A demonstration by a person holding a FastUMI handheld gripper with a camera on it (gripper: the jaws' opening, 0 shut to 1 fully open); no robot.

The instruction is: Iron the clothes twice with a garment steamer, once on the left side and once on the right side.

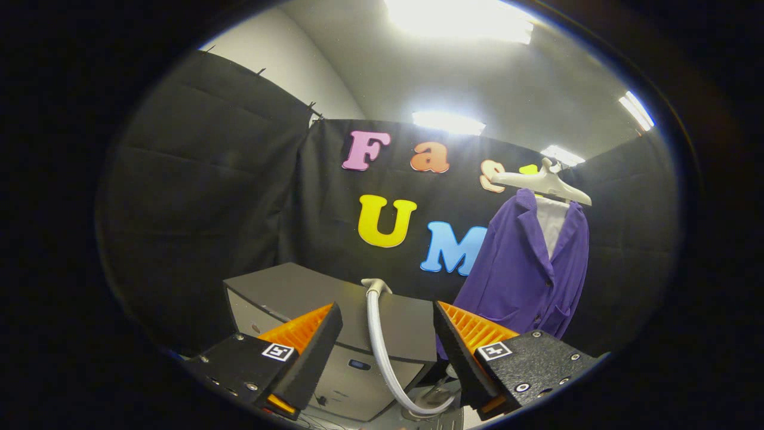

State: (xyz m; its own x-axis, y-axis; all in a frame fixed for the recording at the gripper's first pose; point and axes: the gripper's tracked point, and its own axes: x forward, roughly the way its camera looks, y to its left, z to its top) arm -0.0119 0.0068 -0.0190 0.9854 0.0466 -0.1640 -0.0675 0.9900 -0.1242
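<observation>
A purple jacket point(528, 269) over a white inner garment hangs on a white hanger point(544, 182) beyond and to the right of my fingers. The garment steamer's white hose point(377, 346) curves up between my fingers from the base near them to a grey cabinet top; the steamer head itself is not clearly visible. My gripper point(388, 334) is open, its orange-and-black fingers point(310, 340) spread wide on either side of the hose without touching it. Nothing is held.
A grey cabinet point(334, 310) stands just ahead of the fingers, left of the jacket. Black cloth walls close off the booth behind and on both sides. Bright ceiling lights shine overhead.
</observation>
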